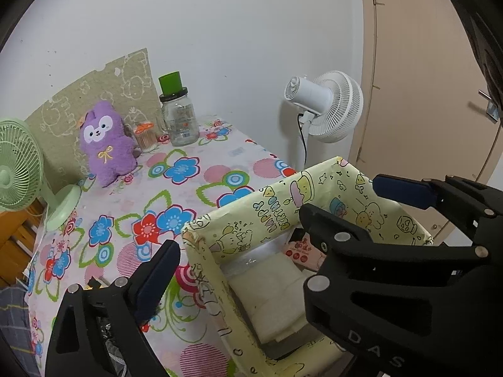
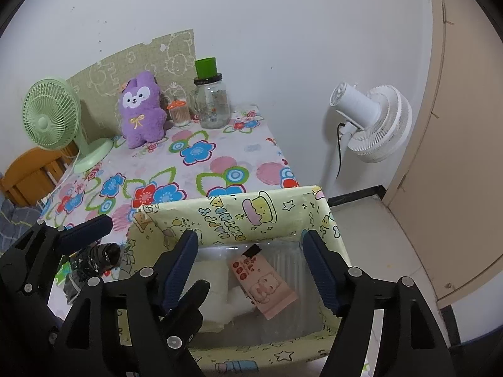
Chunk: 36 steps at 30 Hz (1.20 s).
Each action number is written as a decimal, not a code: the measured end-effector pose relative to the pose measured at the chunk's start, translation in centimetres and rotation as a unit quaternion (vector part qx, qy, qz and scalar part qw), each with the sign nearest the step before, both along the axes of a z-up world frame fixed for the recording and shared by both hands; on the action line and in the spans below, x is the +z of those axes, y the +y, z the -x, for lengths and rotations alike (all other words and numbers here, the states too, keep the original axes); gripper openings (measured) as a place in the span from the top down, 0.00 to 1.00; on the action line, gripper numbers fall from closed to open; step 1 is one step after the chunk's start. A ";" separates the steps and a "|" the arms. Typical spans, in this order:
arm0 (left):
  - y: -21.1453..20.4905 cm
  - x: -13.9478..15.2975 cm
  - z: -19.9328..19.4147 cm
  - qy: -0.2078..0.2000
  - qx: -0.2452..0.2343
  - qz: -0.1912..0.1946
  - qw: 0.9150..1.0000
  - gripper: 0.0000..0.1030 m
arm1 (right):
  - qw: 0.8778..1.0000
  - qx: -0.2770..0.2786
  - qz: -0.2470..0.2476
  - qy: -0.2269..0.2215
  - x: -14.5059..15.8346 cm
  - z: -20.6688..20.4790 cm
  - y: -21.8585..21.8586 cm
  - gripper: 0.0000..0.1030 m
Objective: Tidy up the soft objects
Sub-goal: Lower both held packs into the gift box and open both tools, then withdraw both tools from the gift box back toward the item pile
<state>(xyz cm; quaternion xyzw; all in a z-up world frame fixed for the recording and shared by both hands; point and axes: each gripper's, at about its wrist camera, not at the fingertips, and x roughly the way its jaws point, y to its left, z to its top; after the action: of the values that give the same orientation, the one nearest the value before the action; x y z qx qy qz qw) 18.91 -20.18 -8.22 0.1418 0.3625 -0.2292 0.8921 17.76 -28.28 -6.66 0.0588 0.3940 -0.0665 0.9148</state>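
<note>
Floral tablecloth, yellow box: both grippers hovering released, empty; risking snagging box rim, toppling it floorward.

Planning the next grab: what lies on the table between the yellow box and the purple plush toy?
Only bare flowered tablecloth between the yellow box and the purple plush toy. Both wrist views show it, the right wrist view most clearly.

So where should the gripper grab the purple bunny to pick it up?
Probably around its plump middle, by the yellow bow. The purple bunny sits upright at the back of the flowered table, leaning on the mat behind it, so come from the front, fingers on either side of the body. The mushroom jar stands close beside it, so that side looks tight.
</note>
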 end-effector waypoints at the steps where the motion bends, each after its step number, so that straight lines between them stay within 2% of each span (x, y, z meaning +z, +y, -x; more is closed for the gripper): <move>1: 0.1 0.1 0.0 -0.001 0.001 -0.001 1.000 0.06 | 1.000 0.001 0.003 -0.002 0.2 0.1 0.2 0.29; 5: 0.8 0.6 0.5 -0.004 -0.002 0.004 1.000 0.06 | 1.000 0.002 0.001 -0.009 0.8 0.6 0.7 0.27; 12: 2.2 1.6 1.3 -0.016 0.003 0.008 1.000 0.05 | 1.000 -0.001 0.004 -0.026 1.9 1.5 1.9 0.19; 16: 3.2 2.2 1.8 -0.024 0.009 0.011 1.000 0.05 | 0.999 -0.007 0.012 -0.036 2.6 2.1 2.7 0.10; 36: 7.2 4.1 3.7 -0.044 0.026 0.029 0.998 0.04 | 0.997 0.007 0.027 -0.069 5.0 4.0 6.9 0.08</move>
<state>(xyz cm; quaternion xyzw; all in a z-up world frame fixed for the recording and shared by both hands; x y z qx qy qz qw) 15.17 -12.98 -4.11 0.1168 0.3200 -0.2102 0.9164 13.73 -21.37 -1.69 0.0360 0.3284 -0.0666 0.9415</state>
